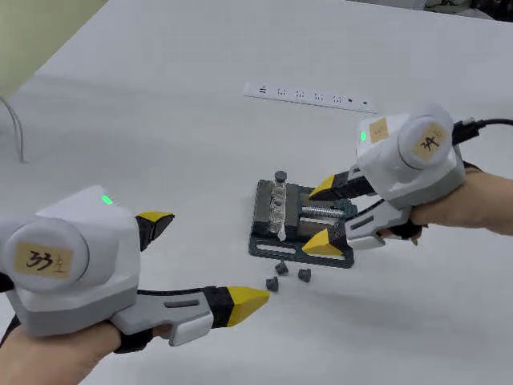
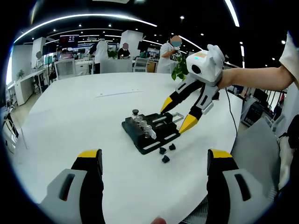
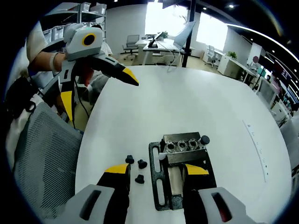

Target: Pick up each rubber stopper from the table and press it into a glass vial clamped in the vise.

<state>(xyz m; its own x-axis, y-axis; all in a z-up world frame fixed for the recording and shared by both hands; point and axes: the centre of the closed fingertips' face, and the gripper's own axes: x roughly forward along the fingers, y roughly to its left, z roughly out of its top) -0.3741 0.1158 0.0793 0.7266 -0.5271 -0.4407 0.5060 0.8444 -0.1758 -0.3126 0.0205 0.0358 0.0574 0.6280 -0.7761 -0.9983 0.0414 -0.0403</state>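
Head view: three stoppers (image 1: 282,274) lie on the desk (image 1: 160,120) just beside the vise (image 1: 263,241); far vial (image 1: 279,192) already capped; left gripper (image 1: 212,257) and right gripper (image 1: 315,220) both wide open, empty; advise pinching one stopper by its sides, plug end down, and pressing squarely.

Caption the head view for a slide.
Open left gripper and right gripper flank a vise of glass vials, one stoppered; three stoppers lie loose.
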